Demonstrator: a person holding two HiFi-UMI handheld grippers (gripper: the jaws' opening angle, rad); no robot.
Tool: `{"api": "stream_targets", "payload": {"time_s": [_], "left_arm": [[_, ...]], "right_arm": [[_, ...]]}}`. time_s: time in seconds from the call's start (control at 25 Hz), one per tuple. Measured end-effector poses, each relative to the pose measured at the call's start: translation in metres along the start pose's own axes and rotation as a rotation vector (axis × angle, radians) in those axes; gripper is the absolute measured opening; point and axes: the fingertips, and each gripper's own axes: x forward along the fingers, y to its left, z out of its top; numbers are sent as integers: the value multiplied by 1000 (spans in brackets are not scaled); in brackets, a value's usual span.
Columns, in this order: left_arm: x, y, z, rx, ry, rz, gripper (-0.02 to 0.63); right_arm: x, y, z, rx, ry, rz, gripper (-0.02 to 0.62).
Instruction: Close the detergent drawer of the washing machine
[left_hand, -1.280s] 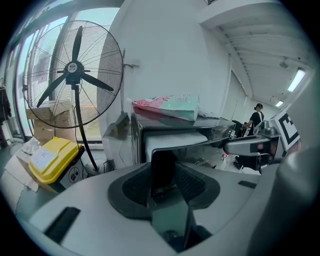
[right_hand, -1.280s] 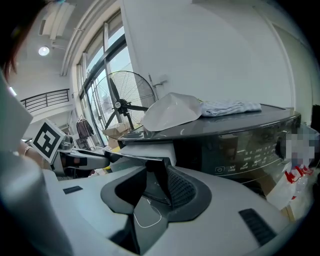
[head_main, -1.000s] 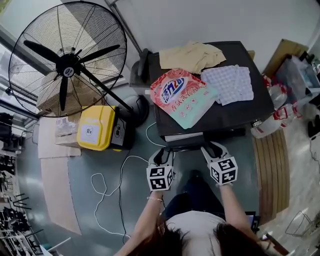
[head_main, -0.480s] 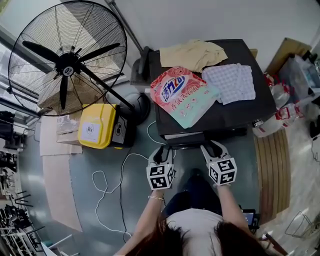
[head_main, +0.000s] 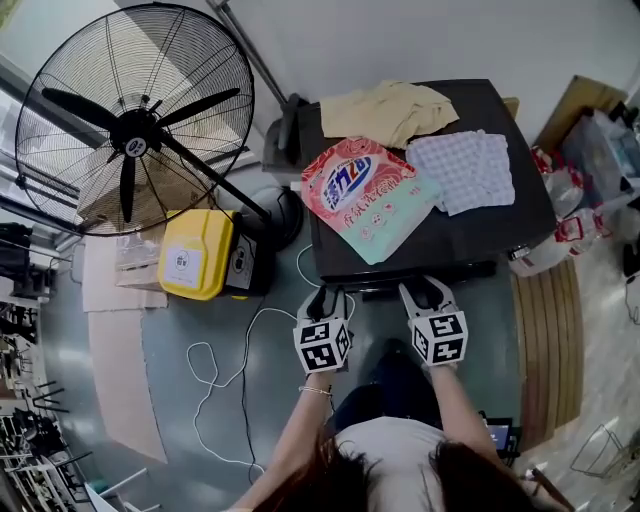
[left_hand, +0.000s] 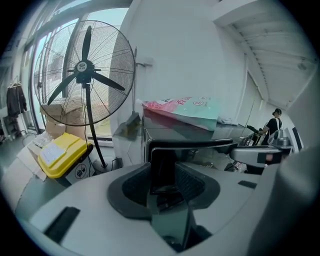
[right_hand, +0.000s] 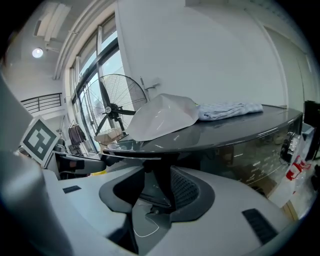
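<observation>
Seen from the head view, the dark washing machine (head_main: 480, 235) carries a pink and green detergent bag (head_main: 365, 195) on its top. Its detergent drawer (head_main: 380, 290) juts only a little from the front edge. My left gripper (head_main: 325, 298) is at the drawer's left end, shut on the dark drawer front (left_hand: 200, 146), which fills the gap between its jaws (left_hand: 164, 175). The right gripper (head_main: 424, 292) is at the front edge further right. Its jaws (right_hand: 157, 187) have just been opening, with a dark edge of the drawer between them and slack beside it.
A big standing fan (head_main: 135, 120) and a yellow box (head_main: 195, 255) are left of the machine, with a white cable (head_main: 235, 370) looping on the floor. A beige cloth (head_main: 390, 108) and a checked cloth (head_main: 462, 168) lie on top. Bottles (head_main: 560, 235) and a wooden board (head_main: 545, 340) are on the right.
Both grippers have moved toward the machine, and the drawer has slid in with them; less of it shows in front of the machine's top.
</observation>
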Motion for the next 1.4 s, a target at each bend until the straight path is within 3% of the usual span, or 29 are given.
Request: {"api": "stream_targets", "payload": {"time_s": [0.12, 0.32, 1.16, 1.4], "left_arm": [[2, 0, 0, -9, 6, 4, 158], [3, 0, 0, -9, 9, 5, 158], [5, 7, 0, -68, 22, 25, 206], [15, 9, 7, -71, 30, 32, 204]], "right_arm": [[0, -6, 0, 5, -4, -43, 223], [0, -10, 0, 17, -12, -59, 252], [1, -11, 0, 28, -34, -131, 252], [2, -14, 2, 88, -67, -190, 242]]}}
